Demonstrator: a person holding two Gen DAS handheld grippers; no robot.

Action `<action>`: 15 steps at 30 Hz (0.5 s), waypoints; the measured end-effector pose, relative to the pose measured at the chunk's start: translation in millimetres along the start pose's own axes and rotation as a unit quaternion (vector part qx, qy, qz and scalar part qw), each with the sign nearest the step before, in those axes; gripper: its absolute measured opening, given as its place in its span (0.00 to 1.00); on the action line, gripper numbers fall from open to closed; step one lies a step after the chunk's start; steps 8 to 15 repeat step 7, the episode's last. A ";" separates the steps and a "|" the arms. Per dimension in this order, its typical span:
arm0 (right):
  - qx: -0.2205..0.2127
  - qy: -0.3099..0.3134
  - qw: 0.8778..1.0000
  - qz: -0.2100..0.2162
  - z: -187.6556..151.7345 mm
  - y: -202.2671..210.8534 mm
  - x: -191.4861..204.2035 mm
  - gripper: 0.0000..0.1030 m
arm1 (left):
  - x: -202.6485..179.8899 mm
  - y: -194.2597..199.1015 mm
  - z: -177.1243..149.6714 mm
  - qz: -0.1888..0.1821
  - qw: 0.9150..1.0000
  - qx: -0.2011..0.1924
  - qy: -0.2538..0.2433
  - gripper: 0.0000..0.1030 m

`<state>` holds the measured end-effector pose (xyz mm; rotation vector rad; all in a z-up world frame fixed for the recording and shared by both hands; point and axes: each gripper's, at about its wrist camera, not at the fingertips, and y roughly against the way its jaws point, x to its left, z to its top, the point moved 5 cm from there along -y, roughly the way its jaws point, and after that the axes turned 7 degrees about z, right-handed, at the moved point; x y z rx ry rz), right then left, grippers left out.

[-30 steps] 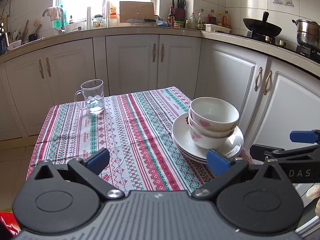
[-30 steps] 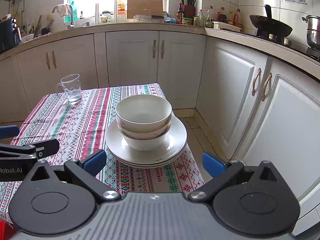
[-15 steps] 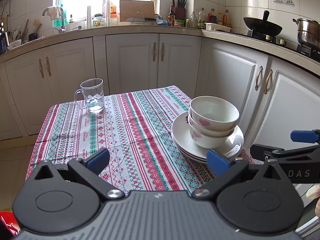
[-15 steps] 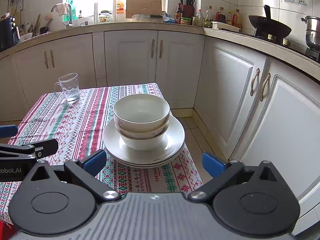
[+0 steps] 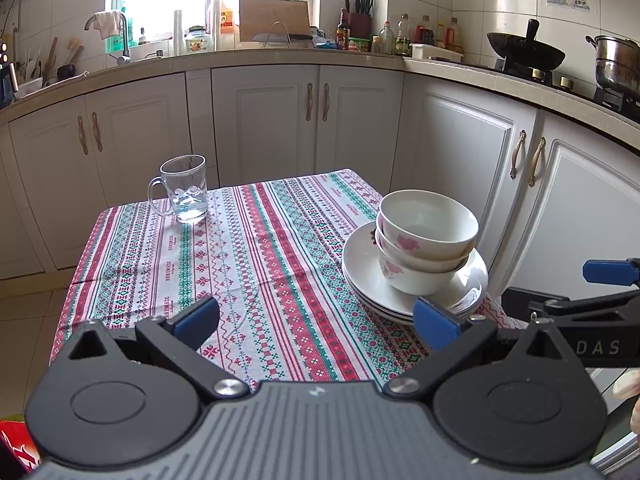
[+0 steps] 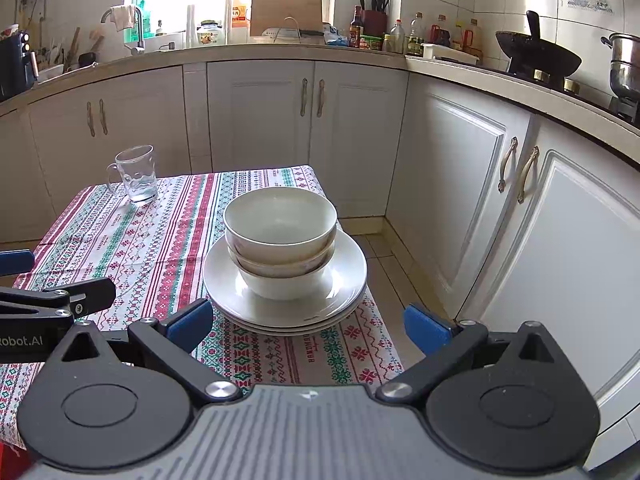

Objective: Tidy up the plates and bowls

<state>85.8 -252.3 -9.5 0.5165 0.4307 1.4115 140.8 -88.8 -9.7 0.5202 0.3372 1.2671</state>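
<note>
White bowls (image 6: 280,236) stacked on plates (image 6: 344,292)

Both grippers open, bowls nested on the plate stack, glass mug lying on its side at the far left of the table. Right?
Not quite: the glass mug stands upright, with a little water in the bottom, as the left wrist view shows. The rest holds: the left gripper and right gripper are open, and the bowls sit nested on the plate stack; the mug is at the table's far left.
</note>
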 end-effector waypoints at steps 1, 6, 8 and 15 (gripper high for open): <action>0.000 0.000 1.000 -0.001 -0.1 0.1 0.1 1.00 | -0.1 -0.2 -0.4 0.000 1.000 0.000 -0.001 0.99; 0.000 -0.001 1.000 -0.002 0.0 -0.1 -0.5 1.00 | 0.0 -1.1 -0.4 0.000 1.000 0.000 -0.001 0.99; 0.000 0.000 1.000 -0.002 0.0 0.0 -0.4 1.00 | -0.1 -1.1 -0.4 -0.001 1.000 -0.001 -0.001 0.99; 0.000 0.000 1.000 -0.002 0.0 0.0 -0.4 1.00 | -0.1 -1.1 -0.4 -0.001 1.000 -0.001 -0.001 0.99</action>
